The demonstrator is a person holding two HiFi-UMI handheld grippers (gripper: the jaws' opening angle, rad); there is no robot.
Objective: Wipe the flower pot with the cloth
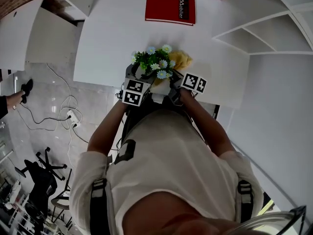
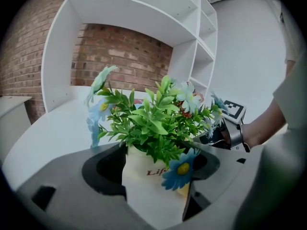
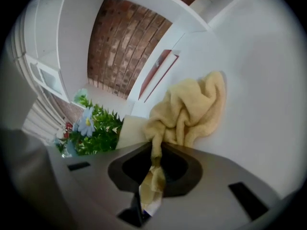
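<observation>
Cream "Lif…" flower pot (image 2: 144,195) clamped in left gripper (image 2: 156,178) fingers (image 2: 72,195), yellow cloth (image 3: 192,109) in right gripper (image 3: 151,198) fingers (image 3: 220,195).

open table (image 1: 107,38) left, red book (image 1: 170,8) beyond flower pot (image 2: 148,181)

Soft, even light with only faint shadows, both gripper views bowing and going black round their rims, the cloth (image 3: 189,109) smearing out of focus toward six o'clock.
</observation>
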